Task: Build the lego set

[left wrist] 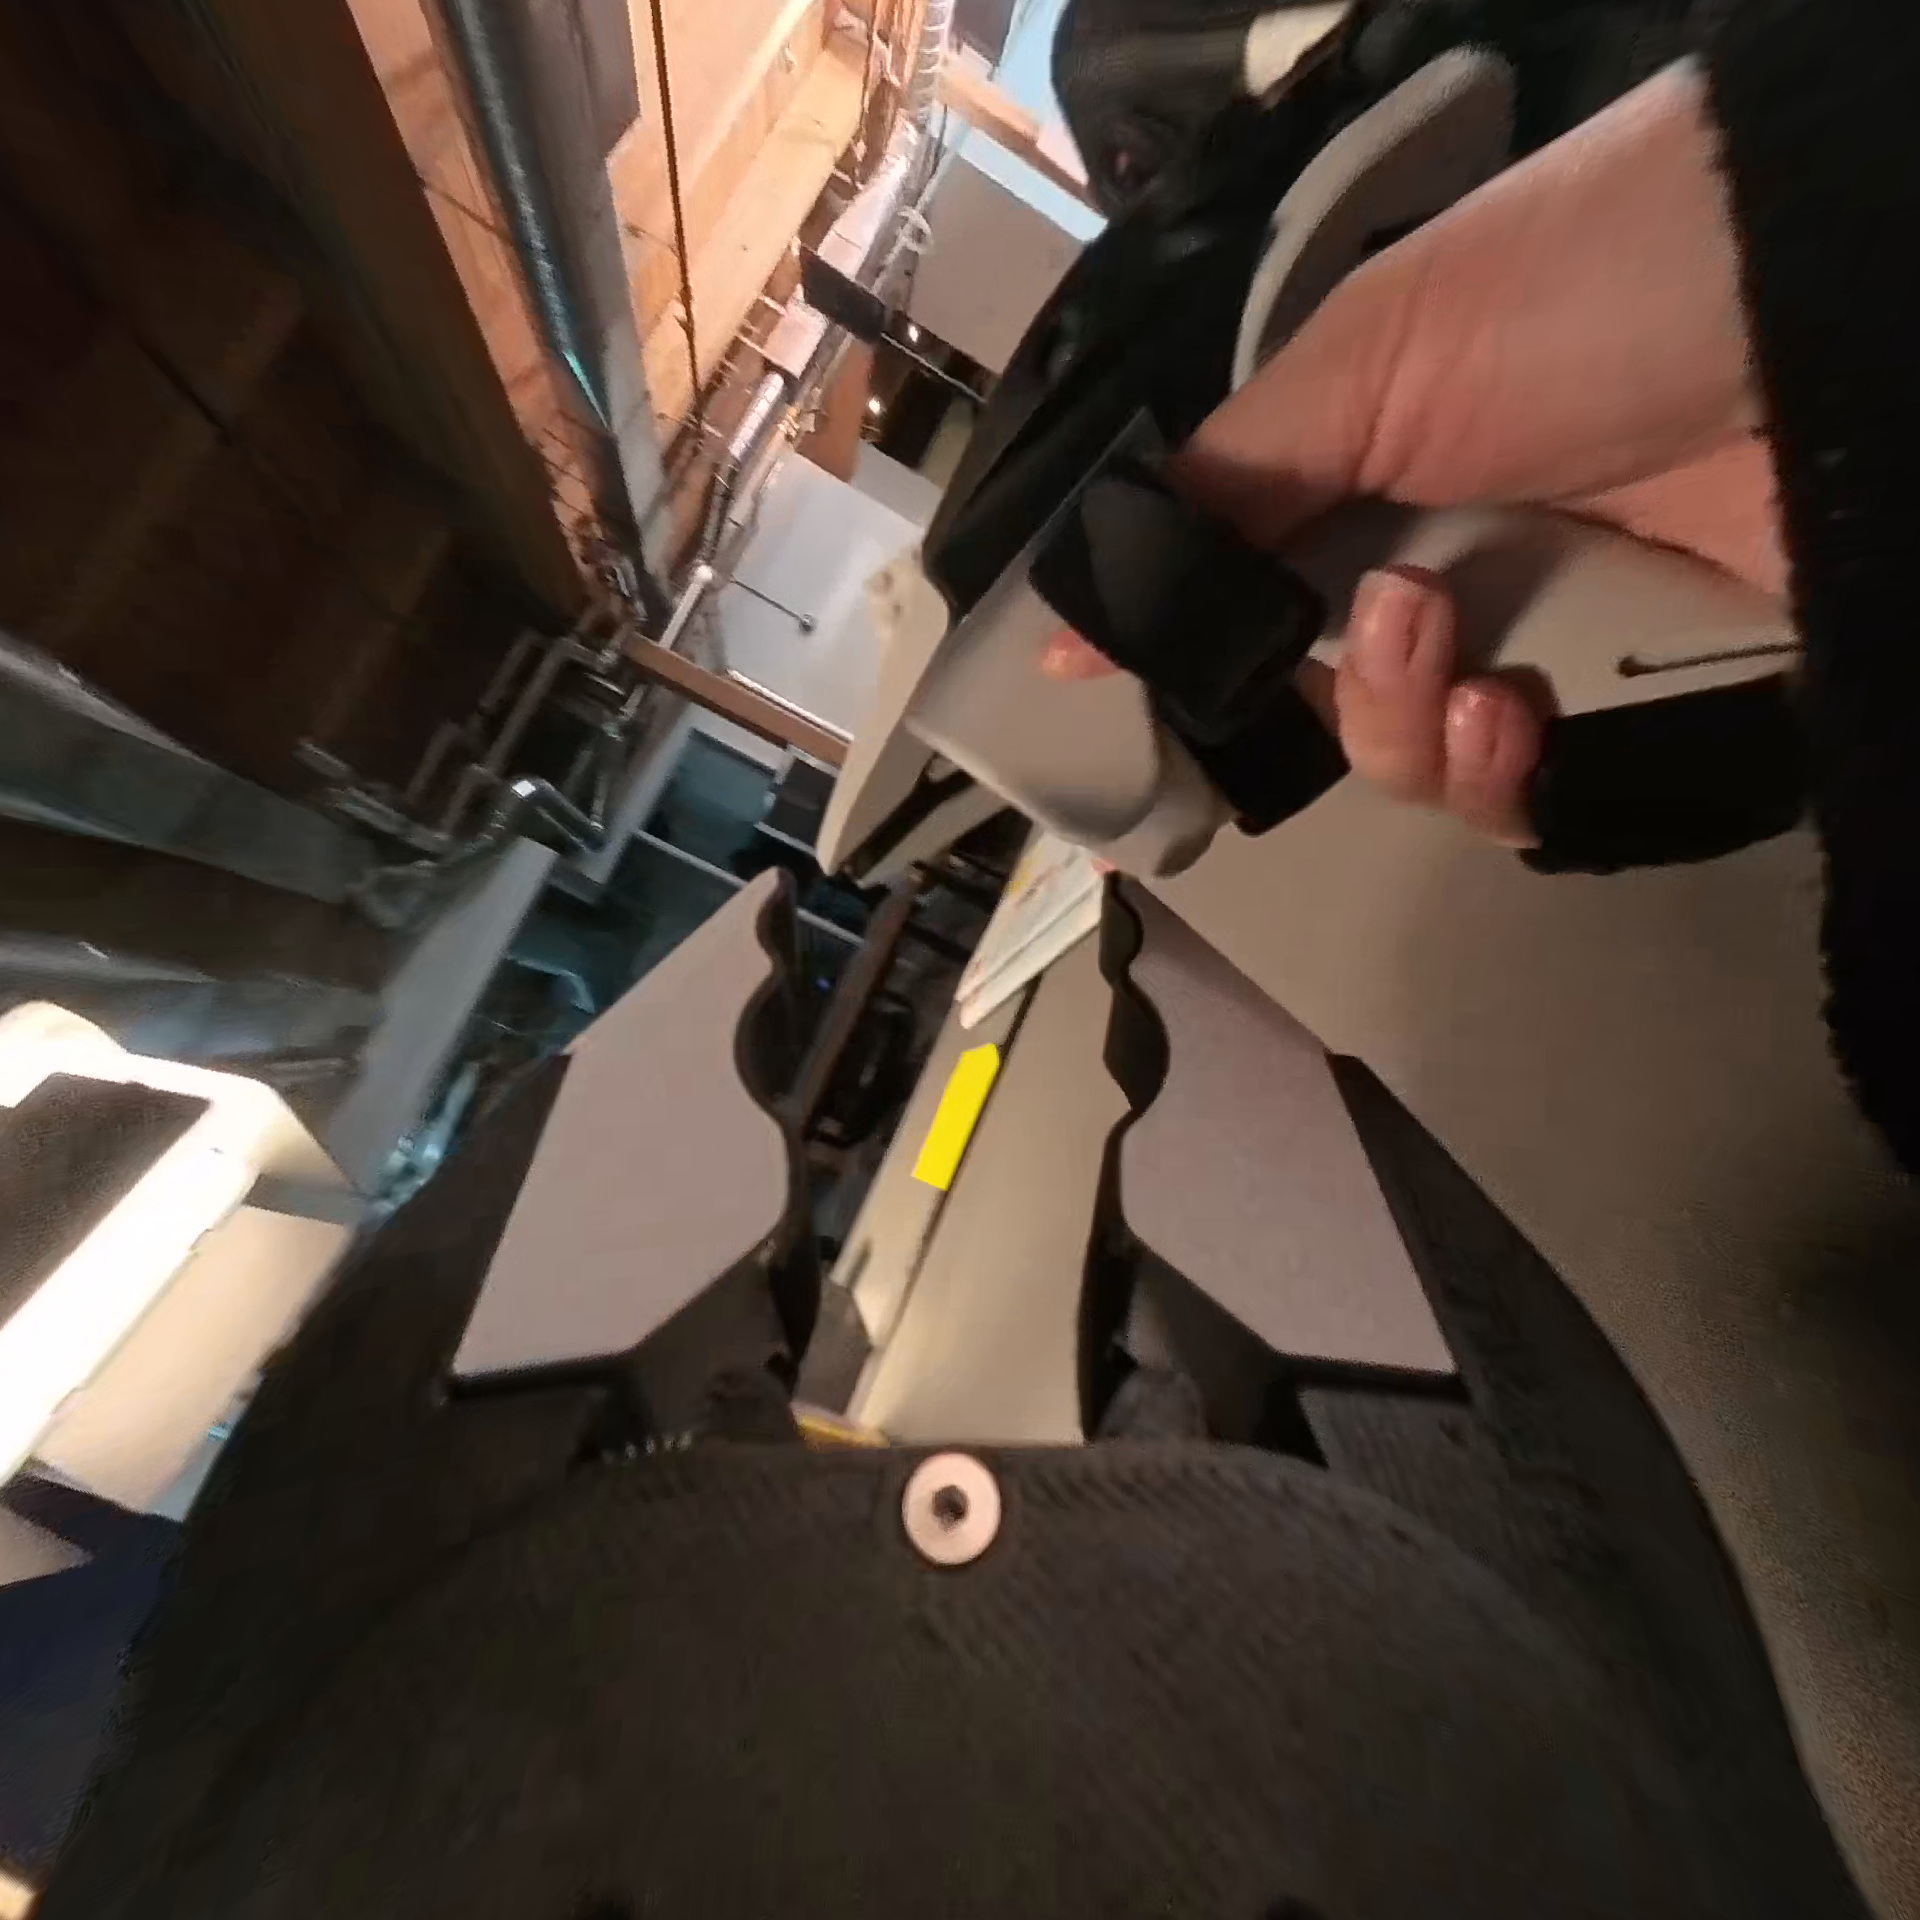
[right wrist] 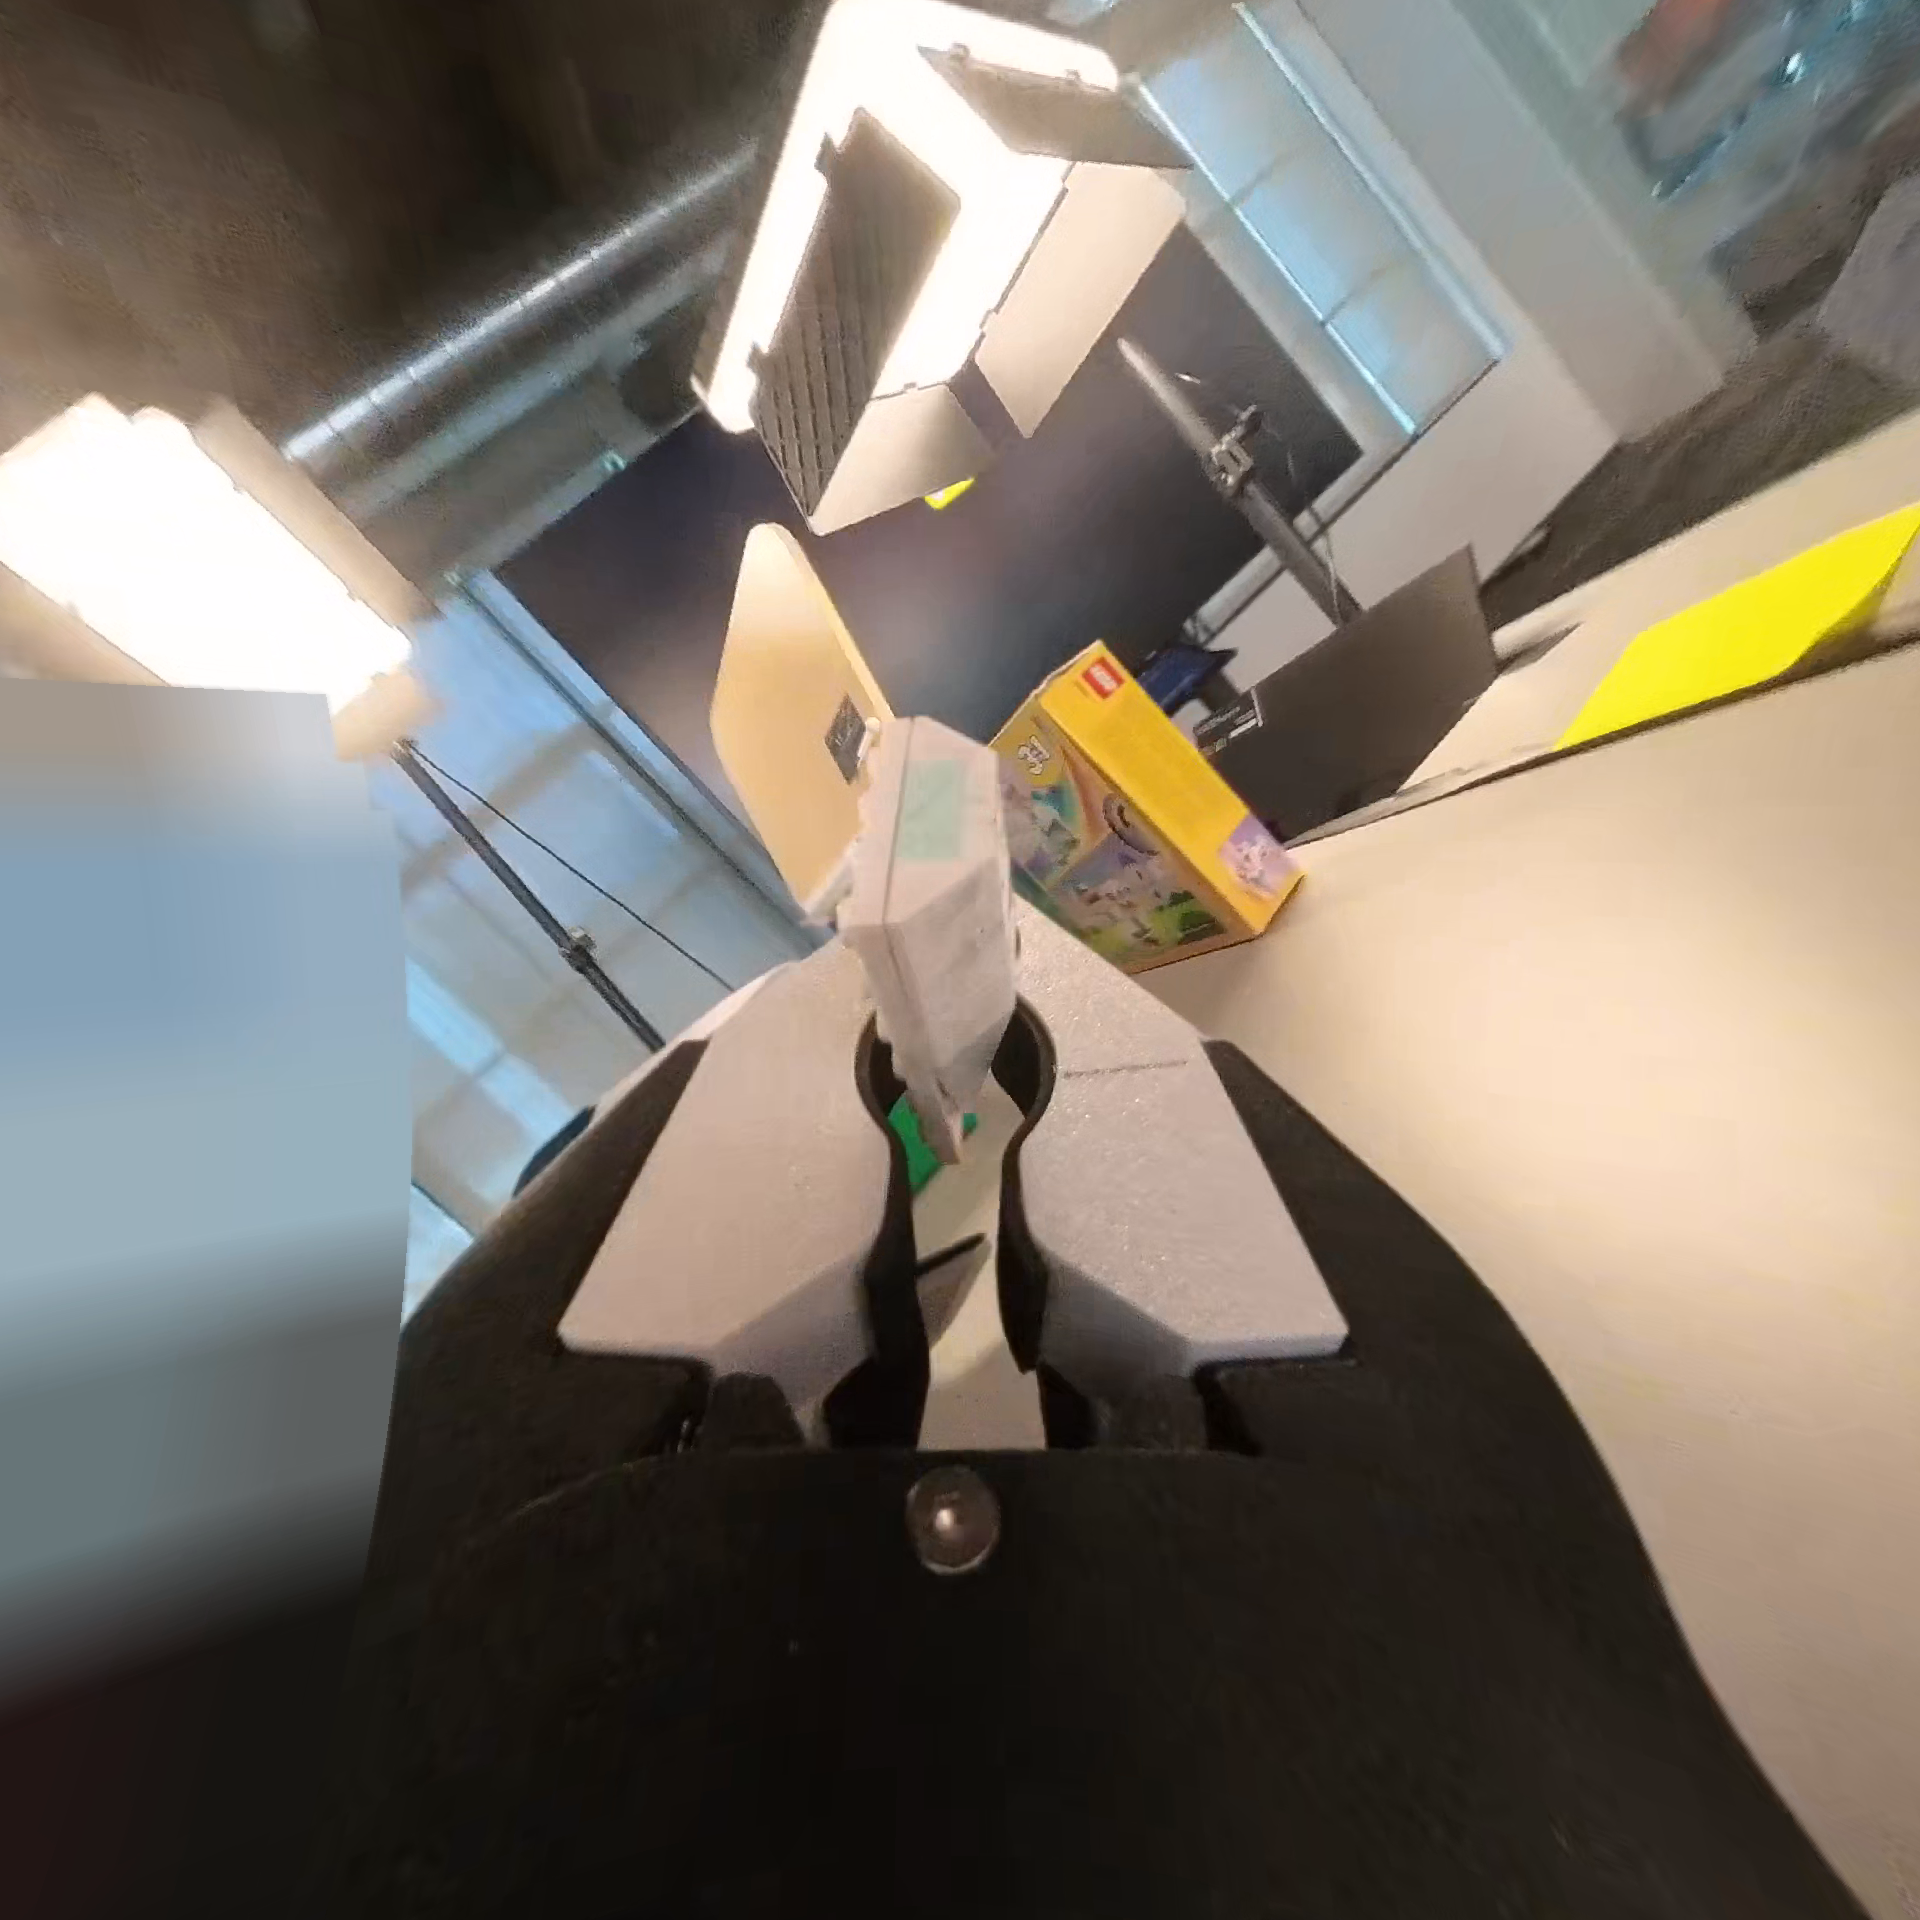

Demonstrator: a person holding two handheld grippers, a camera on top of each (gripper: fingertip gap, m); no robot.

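The right tool (right wrist: 940, 1049) is pinched on a small white block piece (right wrist: 930, 883) with a pale green patch on its face; a green bit (right wrist: 914, 1143) shows at its lower end between the jaws. The piece is held clear of the bench (right wrist: 1558, 1039), tilted, and gripped only near its bottom. The left tool (left wrist: 940, 997) is spread and holds nothing. In the left wrist view a hand (left wrist: 1507, 384) is seen gripping the other tool's handle (left wrist: 1195, 644), just above the left jaws.

Both views are motion-blurred and steeply tilted. With so short a bite, the piece could probably pivot or slip out if swung fast or knocked, and the two tools, near each other, could collide.

The bench is pale and smooth. A yellow toy box (right wrist: 1153, 821) stands toward its far edge, with a black panel (right wrist: 1371, 717) behind it and a yellow sheet (right wrist: 1745, 644) near the far right edge. Lit studio lamps (right wrist: 873, 270) hang above. Windows (right wrist: 1330, 197) are seen behind, and exposed pipes (left wrist: 540, 239) and wooden beams (left wrist: 727, 156) run overhead.
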